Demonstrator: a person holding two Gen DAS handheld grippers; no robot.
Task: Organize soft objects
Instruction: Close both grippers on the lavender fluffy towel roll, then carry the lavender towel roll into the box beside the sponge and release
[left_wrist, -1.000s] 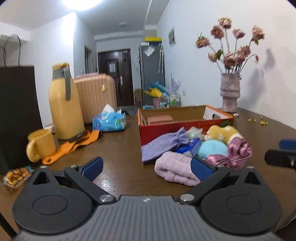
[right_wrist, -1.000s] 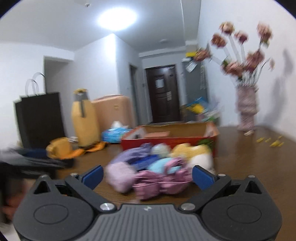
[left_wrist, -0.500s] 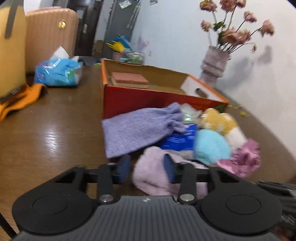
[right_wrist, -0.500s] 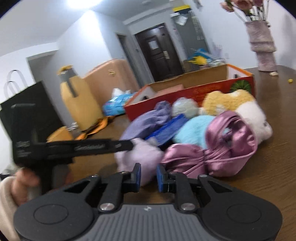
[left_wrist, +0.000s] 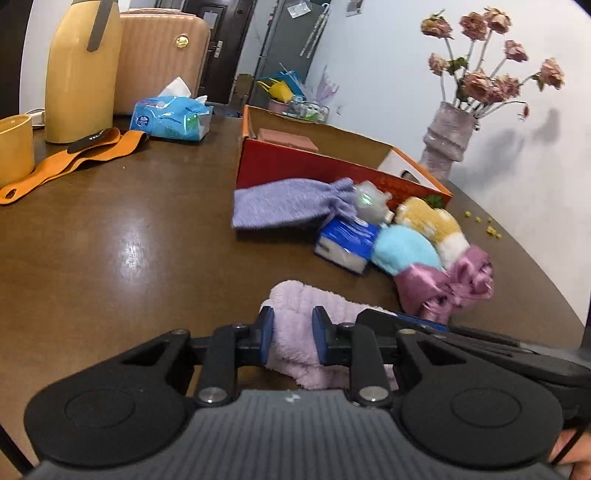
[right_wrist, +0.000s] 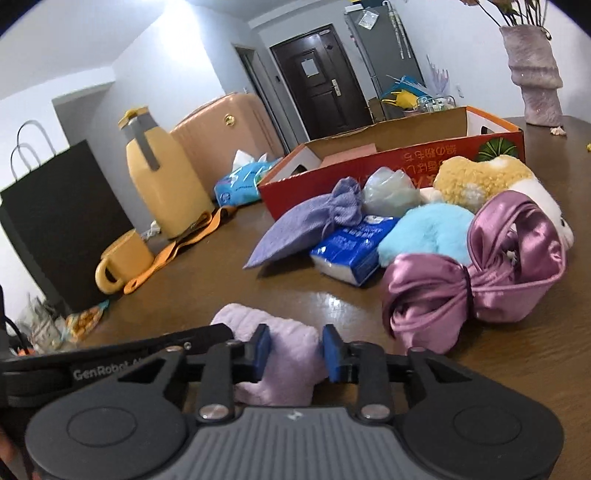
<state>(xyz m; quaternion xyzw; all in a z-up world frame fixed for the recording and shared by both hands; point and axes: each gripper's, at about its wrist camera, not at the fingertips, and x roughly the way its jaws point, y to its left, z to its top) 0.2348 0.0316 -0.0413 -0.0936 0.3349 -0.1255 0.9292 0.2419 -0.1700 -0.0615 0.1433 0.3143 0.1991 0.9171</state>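
Note:
A fluffy lilac towel (left_wrist: 306, 299) (right_wrist: 240, 317) lies on the brown table (left_wrist: 110, 240), and both grippers hold it. My left gripper (left_wrist: 293, 336) is closing, its blue pads pressed into the towel's left part. My right gripper (right_wrist: 297, 350) is opening slightly, with the towel's other end still filling the gap between its pads. Beyond lie a purple knitted pouch (left_wrist: 280, 206), a blue tissue pack (left_wrist: 347, 240), a light blue plush (left_wrist: 402, 251), a yellow and white plush (left_wrist: 428, 218) and a purple satin bow (right_wrist: 480, 280). Behind them stands an open red cardboard box (left_wrist: 295, 162).
A yellow jug (left_wrist: 81, 74), a yellow mug (left_wrist: 14, 147), an orange strap (left_wrist: 74, 158) and a blue tissue packet (left_wrist: 170, 118) sit at the far left. A vase of flowers (left_wrist: 447, 140) stands at the back right, and a black paper bag (right_wrist: 55, 221) at the table's left edge.
Both grippers went from wide open to narrow around the lilac towel. They dropped toward the table, and the towel now sits apart from the pile, nearer to me.

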